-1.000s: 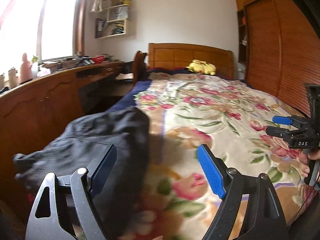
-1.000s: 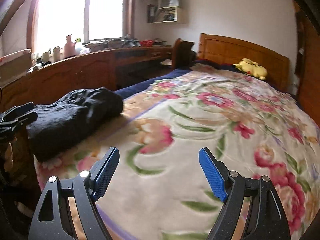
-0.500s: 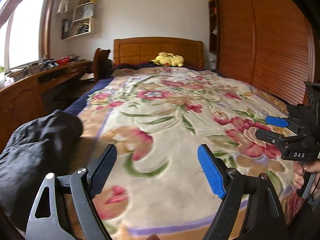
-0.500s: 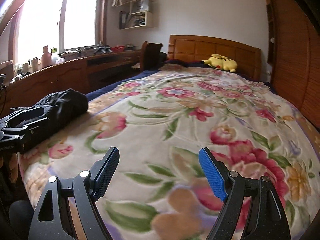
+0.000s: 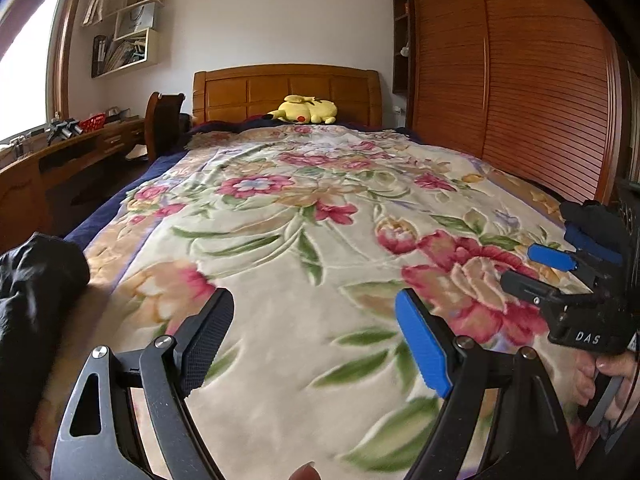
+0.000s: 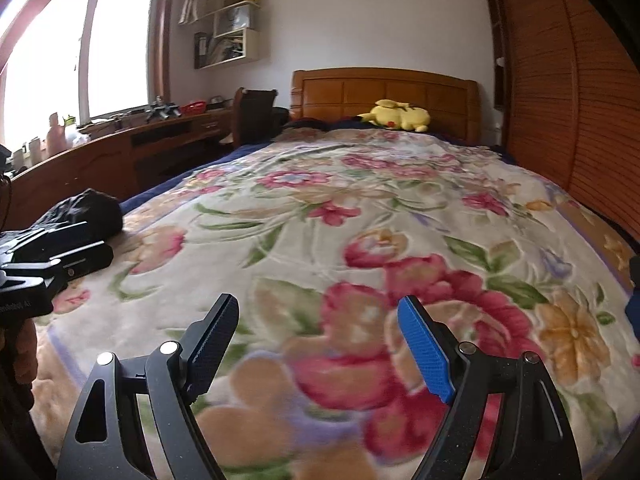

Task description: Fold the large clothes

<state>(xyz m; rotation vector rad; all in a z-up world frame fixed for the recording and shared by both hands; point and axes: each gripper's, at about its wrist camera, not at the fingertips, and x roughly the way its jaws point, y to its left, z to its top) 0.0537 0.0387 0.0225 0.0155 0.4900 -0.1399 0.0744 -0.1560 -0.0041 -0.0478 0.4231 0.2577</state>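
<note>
Left claw (image 5: 314, 334): jaws stood wide apart with nothing between them; it hung over the near end of the bed, pointing towards the headboard (image 5: 286, 94)
Right claw (image 6: 318, 338): jaws likewise wide and empty; it hovered above a large red flower of the blanket; seen from the left wrist view, a hand (image 5: 610, 380) gripped its handle at the right edge
Black garment (image 5: 34, 304): lay bunched in a heap on the bed's near left corner, on the blanket; well apart from the right claw; beside the left claw but not touched by it
Floral blanket (image 5: 312, 216): spread flat over the bed, cream with red flowers and green leaves; a dark blue sheet showed along its left edge
Yellow plush toy (image 6: 400, 115): rested at the head of the bed, against the headboard
Worktop (image 6: 132, 136): ran along the left wall under the window, carrying bottles and small clutter
Wardrobe (image 5: 520, 80): slatted wooden doors lined the right side
</note>
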